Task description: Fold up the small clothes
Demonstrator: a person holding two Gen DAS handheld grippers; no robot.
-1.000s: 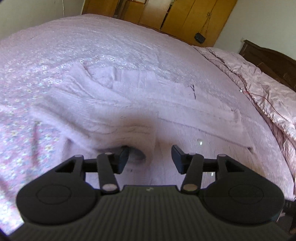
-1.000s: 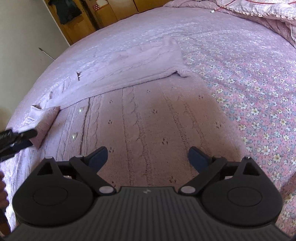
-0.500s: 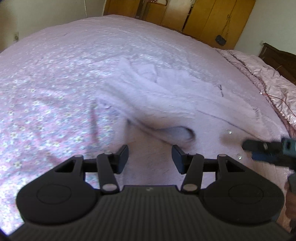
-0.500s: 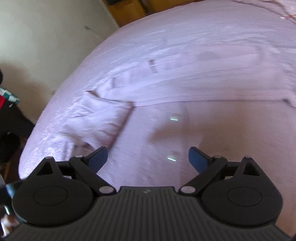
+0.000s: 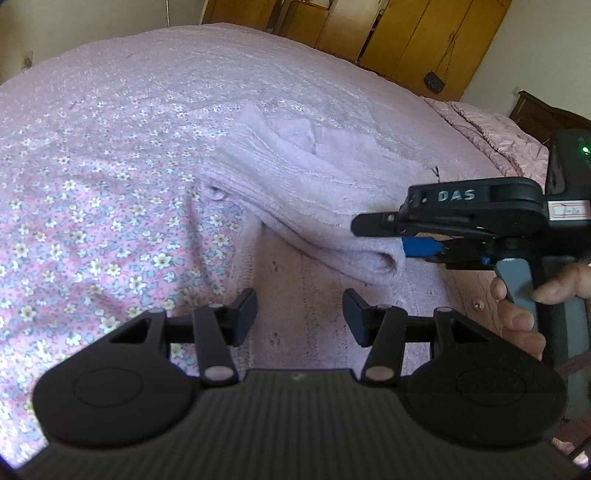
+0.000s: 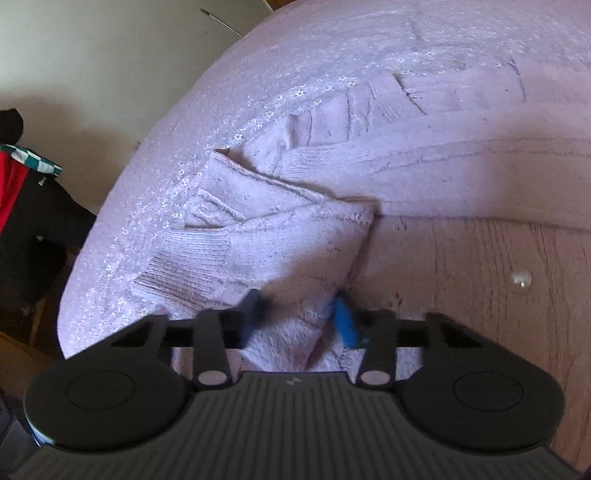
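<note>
Left wrist view: a lilac knitted cardigan [image 5: 317, 192] lies spread on a bed with a floral sheet [image 5: 92, 206], one sleeve folded across the body.

The left gripper [image 5: 299, 317] hovers over the near part of the cardigan with its fingers apart and nothing between them. To its right, the right gripper [image 5: 402, 240], held by the person's right hand [image 5: 532, 306], reaches in sideways at the end of the folded sleeve [image 5: 369, 254]. In the right wrist view the right gripper [image 6: 299, 317] has its fingers closed in on a bunched fold of the sleeve [image 6: 288, 243], the knit pinched between the two blue pads [image 6: 345, 325]. A small pearly button [image 6: 521, 278] shows on the flat body of the cardigan to the right. Wooden wardrobes [image 5: 406, 33] stand beyond the bed.
</note>
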